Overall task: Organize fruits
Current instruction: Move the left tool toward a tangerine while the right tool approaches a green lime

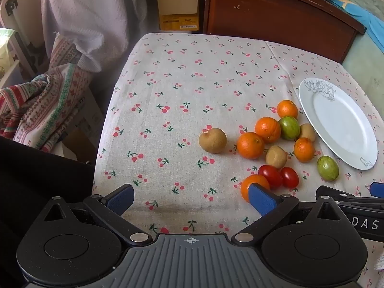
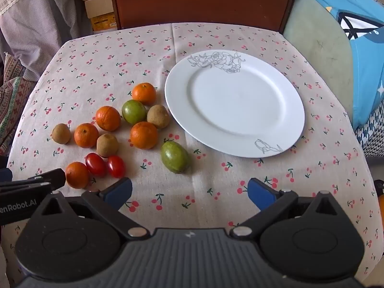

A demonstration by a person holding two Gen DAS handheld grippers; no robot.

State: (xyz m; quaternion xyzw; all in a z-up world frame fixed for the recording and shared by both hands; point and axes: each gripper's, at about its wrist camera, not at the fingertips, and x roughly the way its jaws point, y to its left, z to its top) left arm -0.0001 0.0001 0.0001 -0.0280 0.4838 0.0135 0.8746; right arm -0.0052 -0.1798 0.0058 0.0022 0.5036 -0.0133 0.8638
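- left wrist view: left gripper hangs low over the cherry-print tablecloth, jaws wide apart, nothing between them.
- fruit sits loose on the cloth to its right: 5 oranges, nearest orange partly hidden behind the right blue pad; 2 cherry tomatoes touching each other just beyond it.
- 1 kiwi sits apart on the left of the bunch; another kiwi sits in the middle, a 3rd is against the plate rim.
- white plate at far right, nothing on it; a green fruit lies just beside its near rim.
- a bit of the other gripper shows at the right edge.
- right wrist view: right gripper also low over the cloth, jaws apart, holding nothing.
- plate is ahead and slightly right, bare; fruit bunch is ahead-left of it.
- lone green fruit is the closest piece, just ahead-left of the jaws; second green fruit is packed among oranges and a kiwi.
- step, my read: start of the job, no fruit on the plate yet, both tools ready for a first pick.
- next move likely: right one goes forward and a bit left to straddle the lone green fruit, closes gently, carries it to the plate; the left could take the nearest orange.
- round fruit may roll if nudged by a pad.
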